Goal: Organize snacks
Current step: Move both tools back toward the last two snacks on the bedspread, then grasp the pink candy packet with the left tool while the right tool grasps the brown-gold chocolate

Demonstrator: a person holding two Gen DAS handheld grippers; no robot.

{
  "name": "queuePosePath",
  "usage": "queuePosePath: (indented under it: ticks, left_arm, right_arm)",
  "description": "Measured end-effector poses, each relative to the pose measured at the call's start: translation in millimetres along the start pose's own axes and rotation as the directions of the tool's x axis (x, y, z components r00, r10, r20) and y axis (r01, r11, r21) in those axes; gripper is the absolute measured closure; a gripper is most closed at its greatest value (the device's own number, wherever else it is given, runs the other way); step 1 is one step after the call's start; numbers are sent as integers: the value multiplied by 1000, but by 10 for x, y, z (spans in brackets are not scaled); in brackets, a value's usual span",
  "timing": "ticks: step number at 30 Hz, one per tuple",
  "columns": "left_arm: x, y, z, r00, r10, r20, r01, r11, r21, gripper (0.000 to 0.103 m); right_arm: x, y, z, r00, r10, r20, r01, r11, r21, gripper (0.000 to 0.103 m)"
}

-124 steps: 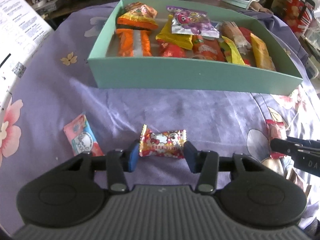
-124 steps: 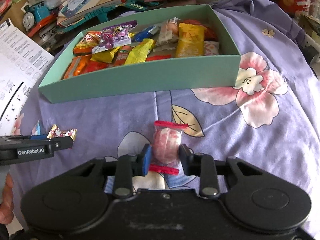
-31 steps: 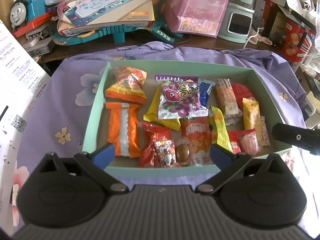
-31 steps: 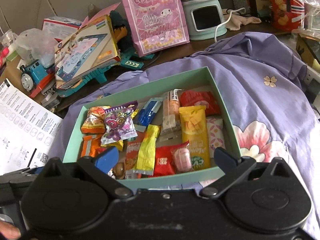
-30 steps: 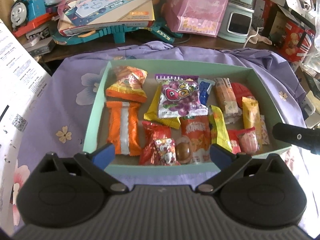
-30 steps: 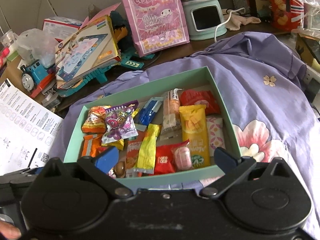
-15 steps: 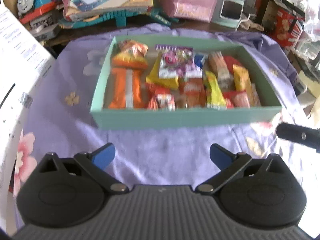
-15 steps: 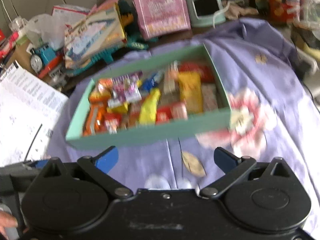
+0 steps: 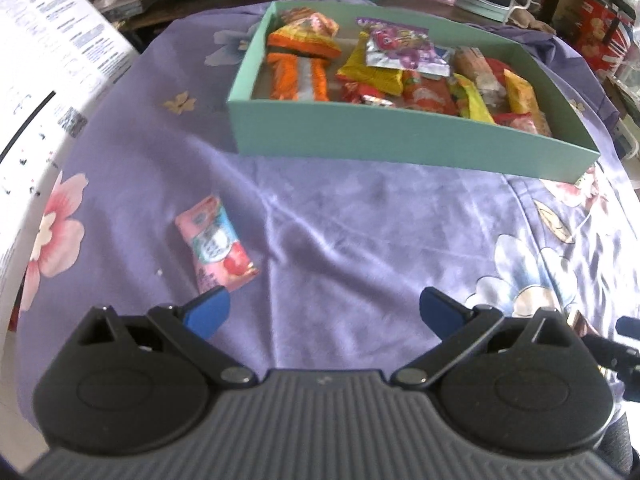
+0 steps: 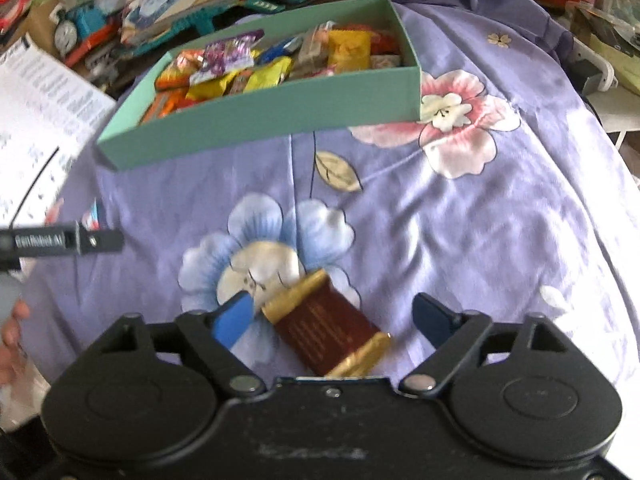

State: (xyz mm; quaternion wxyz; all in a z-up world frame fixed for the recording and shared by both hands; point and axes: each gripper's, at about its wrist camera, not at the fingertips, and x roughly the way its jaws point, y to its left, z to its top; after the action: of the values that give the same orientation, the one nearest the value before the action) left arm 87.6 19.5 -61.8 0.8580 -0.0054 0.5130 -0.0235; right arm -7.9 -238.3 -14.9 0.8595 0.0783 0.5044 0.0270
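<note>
Between spread right tongs: brown-gold snack, on cloth.

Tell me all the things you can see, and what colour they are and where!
box: one, teal, far side of the cloth, full of snacks
snacks: many, orange, yellow, red and purple, inside the box
pink snack: one, pink, on the cloth left of the box's near wall
brown snack: one, brown with gold ends, on the blue flower print
cloth: one, purple with flowers, under everything
paper: one, white, left edge
left hand-held gripper: one, black with blue pads, open
right hand-held gripper: one, black with blue pads, open around the brown snack
</note>
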Motion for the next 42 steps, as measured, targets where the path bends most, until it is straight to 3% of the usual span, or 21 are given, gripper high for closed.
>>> queuePosePath:
  ticks: [3, 7, 13, 19, 22, 30, 34, 36, 42]
  left_arm:
    - [-3, 84, -29, 1000, 3, 9, -3, 1000, -17, 0]
    - [21, 211, -45, 1000, 19, 13, -19, 999, -40, 0]
    - [114, 466, -18, 998, 58, 14, -56, 992, -110, 0]
    - [197, 721, 14, 996, 91, 6, -88, 981, -174, 2]
    - [238, 774, 44, 996, 91, -2, -90, 980, -180, 18]
    - [341, 661, 193, 993, 115, 18, -112, 983, -146, 43]
    - [332, 584, 187, 993, 114, 43, -109, 988, -109, 67]
    - [314, 598, 174, 994, 98, 48, -92, 989, -113, 84]
    - [234, 668, 80, 999, 18, 48, -14, 996, -94, 92]
  right_arm:
    - [20, 29, -69, 1000, -3, -12, 3, 999, -42, 34]
    - [18, 228, -164, 998, -56, 11, 57, 981, -183, 48]
    - [35, 414, -110, 998, -52, 28, 57, 970, -238, 55]
    - [251, 436, 162, 999, -24, 31, 28, 990, -141, 55]
    - [326, 420, 243, 999, -27, 36, 31, 994, -108, 54]
    - [345, 460, 196, 997, -39, 62, 47, 989, -139, 52]
    - [359, 513, 170, 996, -55, 70, 67, 980, -189, 49]
    - [357, 533, 158, 995, -62, 75, 76, 977, -199, 48]
    - [356, 509, 156, 995, -61, 81, 75, 979, -191, 51]
